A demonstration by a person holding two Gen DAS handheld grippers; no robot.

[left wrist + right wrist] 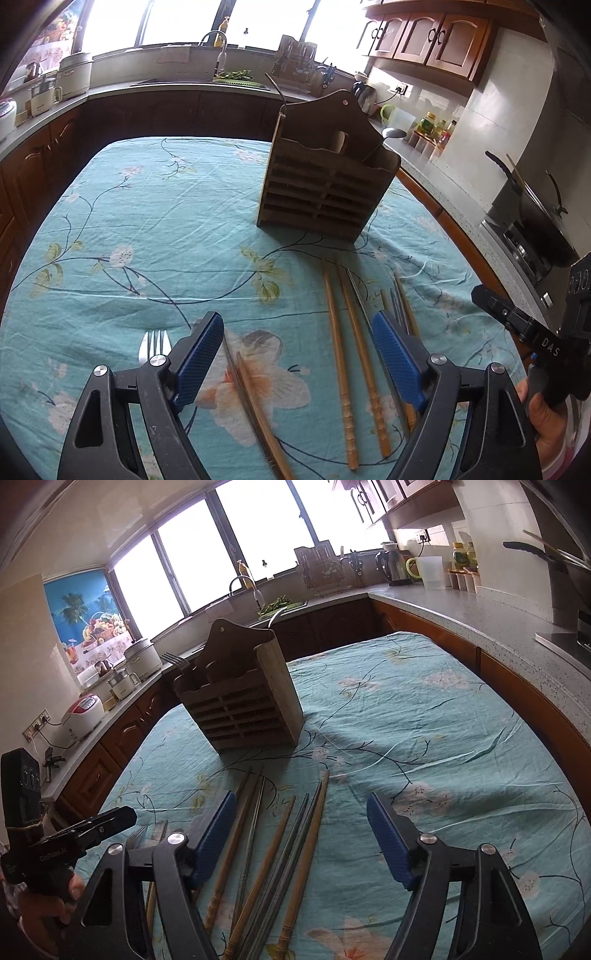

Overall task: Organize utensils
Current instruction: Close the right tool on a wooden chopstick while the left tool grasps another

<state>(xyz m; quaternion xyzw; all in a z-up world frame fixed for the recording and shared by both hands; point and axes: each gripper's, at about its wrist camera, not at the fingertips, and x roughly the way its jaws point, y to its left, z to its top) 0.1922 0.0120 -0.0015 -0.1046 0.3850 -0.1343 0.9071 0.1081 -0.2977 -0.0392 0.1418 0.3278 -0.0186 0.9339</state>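
A brown wooden utensil holder (325, 173) stands upright on the teal floral tablecloth (147, 229); it also shows in the right wrist view (243, 698), with a fork's tines (175, 660) and a ladle handle sticking up from it. Several wooden and metal chopsticks (351, 350) lie on the cloth in front of it, also seen in the right wrist view (280, 856). A silver fork (154, 345) lies at the left. My left gripper (297, 339) is open and empty above the chopsticks. My right gripper (301, 816) is open and empty over them.
Kitchen counters wrap around the table. A sink with greens (236, 75), rice cookers (75, 74), a kettle (395, 566) and a wok on the stove (535, 218) stand on them. The right gripper's body (535, 332) is beside the table's right edge.
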